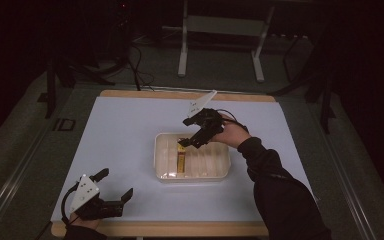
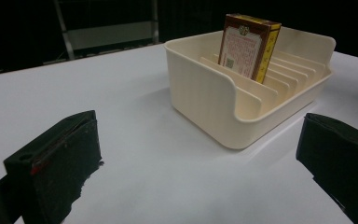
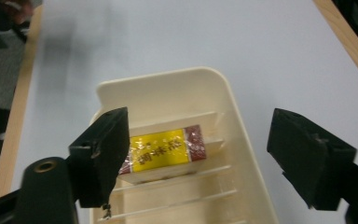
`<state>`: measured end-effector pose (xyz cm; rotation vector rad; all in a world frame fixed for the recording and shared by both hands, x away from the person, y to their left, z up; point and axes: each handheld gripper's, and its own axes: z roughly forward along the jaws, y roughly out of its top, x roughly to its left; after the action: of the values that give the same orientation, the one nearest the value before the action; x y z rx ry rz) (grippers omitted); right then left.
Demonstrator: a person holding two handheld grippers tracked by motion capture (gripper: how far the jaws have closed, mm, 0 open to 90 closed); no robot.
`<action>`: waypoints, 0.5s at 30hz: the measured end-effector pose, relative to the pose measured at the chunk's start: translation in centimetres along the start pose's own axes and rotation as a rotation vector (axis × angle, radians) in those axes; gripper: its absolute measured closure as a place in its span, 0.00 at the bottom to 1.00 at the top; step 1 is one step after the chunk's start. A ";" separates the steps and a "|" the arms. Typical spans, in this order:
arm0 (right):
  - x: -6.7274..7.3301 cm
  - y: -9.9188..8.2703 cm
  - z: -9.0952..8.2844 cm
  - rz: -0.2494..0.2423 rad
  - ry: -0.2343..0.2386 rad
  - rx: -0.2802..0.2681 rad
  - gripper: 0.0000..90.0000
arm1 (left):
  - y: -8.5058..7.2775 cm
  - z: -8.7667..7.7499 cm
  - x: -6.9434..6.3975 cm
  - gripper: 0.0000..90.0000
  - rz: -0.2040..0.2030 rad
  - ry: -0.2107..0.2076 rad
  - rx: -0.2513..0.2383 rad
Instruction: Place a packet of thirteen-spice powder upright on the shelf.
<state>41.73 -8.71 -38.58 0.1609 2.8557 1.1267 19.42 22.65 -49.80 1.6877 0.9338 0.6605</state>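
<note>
A cream slotted tray (image 1: 225,165) sits on the white table top, right of the middle. A brown and yellow box (image 1: 181,160) stands on edge in one of its left slots. My right gripper (image 1: 185,132) hangs over the tray's far left corner, open. In the right gripper view the box (image 3: 163,149) lies below and between the spread jaws of my right gripper (image 3: 198,154), and neither pad presses on it. My left gripper (image 1: 116,183) rests open near the front left corner of the table. The left gripper view looks across at the tray (image 2: 205,93) and the upright box (image 2: 247,44).
The white sheet (image 1: 130,130) covers a wooden board whose edge (image 1: 180,228) shows at the front. Beyond the table stands a light metal frame (image 1: 182,55) on the dark floor. Cables lie on the floor at the back left.
</note>
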 end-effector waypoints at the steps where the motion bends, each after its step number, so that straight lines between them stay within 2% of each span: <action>1: -0.1 0.0 -0.1 0.015 -0.007 -0.001 0.23 | 0.0 0.0 0.0 0.00 0.000 0.001 0.000; 9: -0.2 -0.4 -0.9 0.076 -0.081 -0.008 0.19 | 0.0 0.0 0.0 0.00 0.000 0.001 0.000; 15: -0.7 -1.3 -1.7 0.130 -0.107 -0.070 0.14 | 0.0 0.0 0.0 0.00 -0.002 0.000 0.001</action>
<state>42.15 -10.90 -38.15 0.3960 2.7425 1.1993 19.43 22.65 -49.81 1.6879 0.9358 0.6586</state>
